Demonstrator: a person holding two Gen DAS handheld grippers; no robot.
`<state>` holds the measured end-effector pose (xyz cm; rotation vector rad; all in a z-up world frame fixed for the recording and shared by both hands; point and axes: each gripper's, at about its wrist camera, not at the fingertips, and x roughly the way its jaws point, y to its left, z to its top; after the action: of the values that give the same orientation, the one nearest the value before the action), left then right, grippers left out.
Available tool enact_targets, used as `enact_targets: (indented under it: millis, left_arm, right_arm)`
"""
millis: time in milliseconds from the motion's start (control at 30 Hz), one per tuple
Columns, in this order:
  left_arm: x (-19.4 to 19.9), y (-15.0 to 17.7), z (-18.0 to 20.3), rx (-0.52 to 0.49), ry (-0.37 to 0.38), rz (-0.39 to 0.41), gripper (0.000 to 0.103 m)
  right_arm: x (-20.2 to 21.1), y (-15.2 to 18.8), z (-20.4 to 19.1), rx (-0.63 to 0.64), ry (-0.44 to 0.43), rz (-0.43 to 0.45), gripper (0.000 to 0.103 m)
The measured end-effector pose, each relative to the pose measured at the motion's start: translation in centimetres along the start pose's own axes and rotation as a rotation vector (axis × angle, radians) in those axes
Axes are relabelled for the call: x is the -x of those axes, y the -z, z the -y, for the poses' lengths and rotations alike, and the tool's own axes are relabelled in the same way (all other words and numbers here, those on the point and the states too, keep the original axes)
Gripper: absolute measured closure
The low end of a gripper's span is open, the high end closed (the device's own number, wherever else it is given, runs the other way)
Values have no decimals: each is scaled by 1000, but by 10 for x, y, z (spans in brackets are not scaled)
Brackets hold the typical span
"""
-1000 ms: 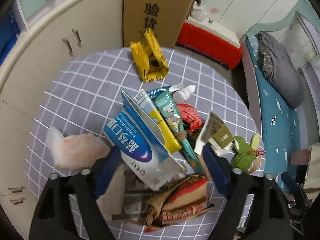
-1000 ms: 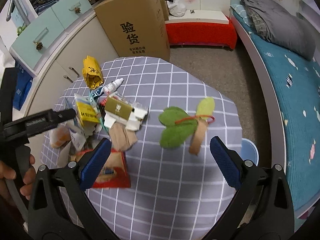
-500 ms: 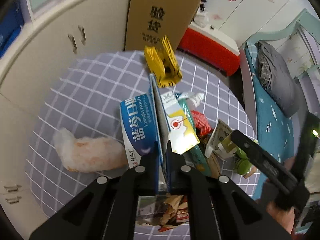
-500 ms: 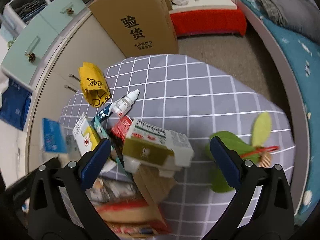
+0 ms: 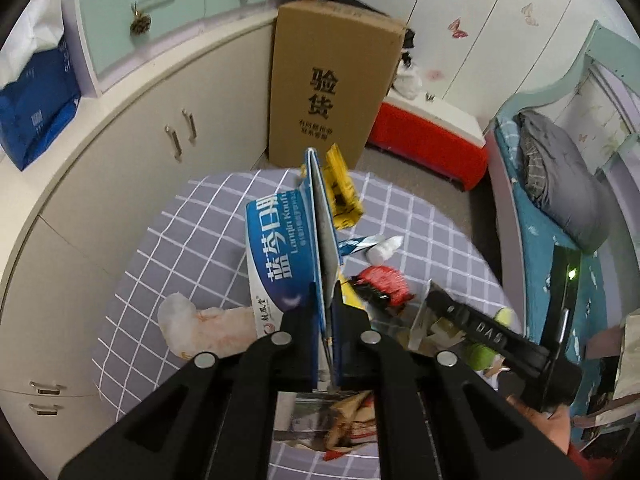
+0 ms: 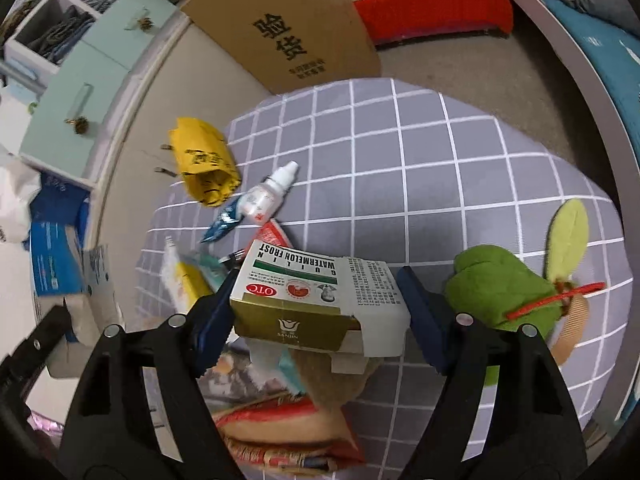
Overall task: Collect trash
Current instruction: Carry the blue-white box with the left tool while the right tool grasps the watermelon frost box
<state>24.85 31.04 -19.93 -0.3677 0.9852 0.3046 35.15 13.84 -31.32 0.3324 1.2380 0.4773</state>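
My left gripper (image 5: pixel 326 308) is shut on a flattened blue-and-white carton (image 5: pixel 280 248) and holds it upright, edge-on, above the grey checked table (image 5: pixel 192 240). That carton shows blurred at the left edge of the right wrist view (image 6: pixel 60 264). My right gripper (image 6: pixel 316 280) straddles a white-and-gold medicine box (image 6: pixel 316 300) on top of the trash pile. Its jaws are closing, with the blue pads at the box's two ends. A yellow bag (image 6: pixel 204 168), a dropper bottle (image 6: pixel 272 188) and a red snack wrapper (image 6: pixel 280 432) lie around it.
A green leaf toy (image 6: pixel 504 288) lies right of the right gripper. A white-orange wad (image 5: pixel 200 324) sits on the left of the table. A tall cardboard box (image 5: pixel 332 88) and cabinets stand behind; a bed (image 5: pixel 560 208) runs along the right.
The left jaws shut on the blue carton and lifted it off the pile. The right gripper swung left from the leaf toy to the medicine box, and its jaws have narrowed.
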Motion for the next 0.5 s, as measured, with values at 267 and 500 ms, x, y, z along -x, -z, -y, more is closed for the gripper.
enact_targets:
  millis: [267, 500]
  left_arm:
    - [43, 0, 67, -48, 108, 75, 98]
    - [49, 26, 177, -157, 280, 16, 98]
  right_arm:
    - [99, -7, 28, 42, -59, 144, 27]
    - [193, -2, 114, -7, 31, 259, 27]
